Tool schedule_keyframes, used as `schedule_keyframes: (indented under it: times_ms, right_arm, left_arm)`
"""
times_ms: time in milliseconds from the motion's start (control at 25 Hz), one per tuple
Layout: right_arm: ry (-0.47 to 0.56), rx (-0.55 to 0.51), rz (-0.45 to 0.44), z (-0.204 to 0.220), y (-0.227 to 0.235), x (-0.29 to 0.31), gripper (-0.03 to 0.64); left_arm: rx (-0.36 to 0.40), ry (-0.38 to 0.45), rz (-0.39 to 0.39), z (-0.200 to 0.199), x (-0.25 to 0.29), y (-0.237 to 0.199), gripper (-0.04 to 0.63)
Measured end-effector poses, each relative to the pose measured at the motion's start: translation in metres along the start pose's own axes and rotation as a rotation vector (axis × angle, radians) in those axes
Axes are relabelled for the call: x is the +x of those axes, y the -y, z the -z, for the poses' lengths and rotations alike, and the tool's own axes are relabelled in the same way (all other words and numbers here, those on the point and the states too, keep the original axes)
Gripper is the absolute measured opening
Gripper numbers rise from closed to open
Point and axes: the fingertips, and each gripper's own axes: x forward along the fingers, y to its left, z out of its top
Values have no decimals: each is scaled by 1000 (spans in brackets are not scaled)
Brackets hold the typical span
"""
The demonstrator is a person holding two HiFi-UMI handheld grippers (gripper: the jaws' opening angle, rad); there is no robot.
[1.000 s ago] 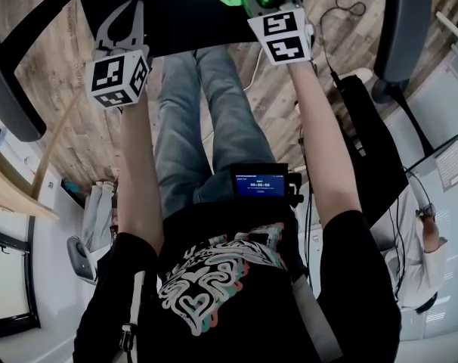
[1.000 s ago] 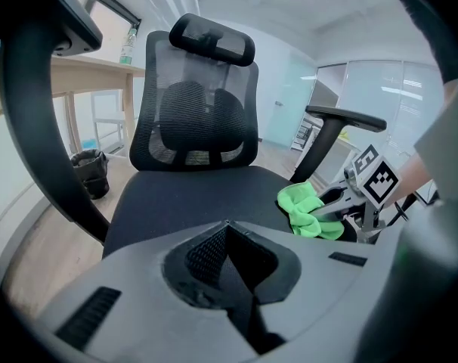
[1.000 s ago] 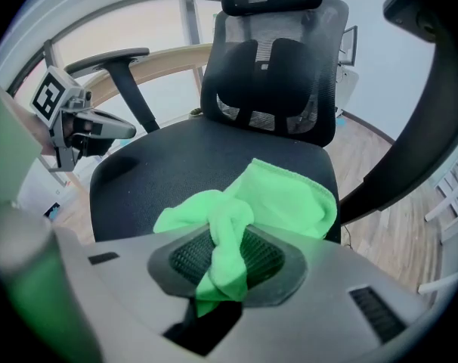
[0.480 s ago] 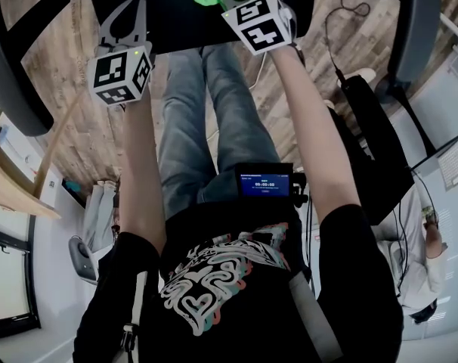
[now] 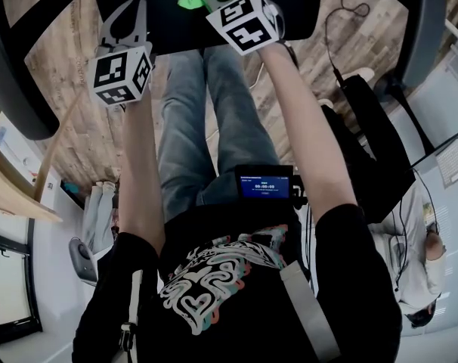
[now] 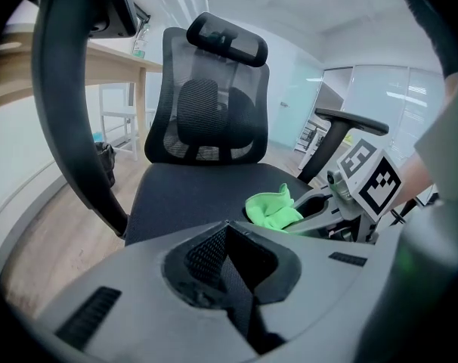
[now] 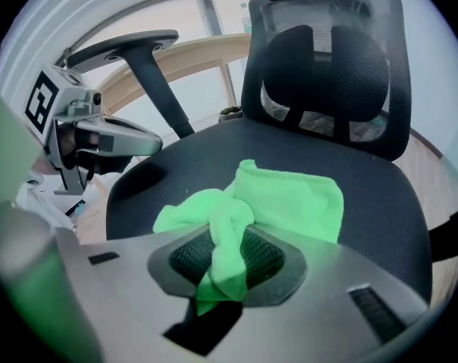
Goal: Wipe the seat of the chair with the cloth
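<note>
On seat [image 7: 380,195], seemingly: cloth [image 7: 289,203], right gripper [image 7: 221,259]

The cloth [image 7: 289,203] lies on the seat [image 7: 372,180]; left gripper [image 5: 127,21] to its left; backrest [image 7: 327,74] behind.

The black chair seat [image 7: 380,203] carries a green cloth [image 7: 289,199]. The cloth lies crumpled on the front part of the seat, spread flat at its far end and bunched into a twist at its near end. A wooden plank floor [image 5: 63,74] shows below the seat.
</note>
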Motion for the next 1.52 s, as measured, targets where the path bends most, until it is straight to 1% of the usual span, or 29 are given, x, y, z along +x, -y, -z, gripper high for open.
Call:
schedule_keyframes:
  times_ms: [440,600,920,1080,1280,1520]
  right_arm:
    - [7,-71,-99,-30,-48,27,103]
    - [12,-100,-132,-41,-63,34,103]
    - [7,-184,-146,-46,-80,37,103]
    - [-9,-227,-125,-49,-83,40,103]
    - [-8,-258,-107,-48,-85,41,103]
    - [-14,-252,-104,-50,-87,44,103]
  left_arm:
    - [-1,-7,0,-1,6,-4,-2]
    - [20,-19,-15,-1,8,-9,-2]
    - [9,-46,-59,11,2,-19,-2]
    - [-1,-50,-74,15,-1,-26,-2]
    - [4,-40,-63,15,-1,-21,-2]
    - [19,-43,-51,17,0,-17,-2]
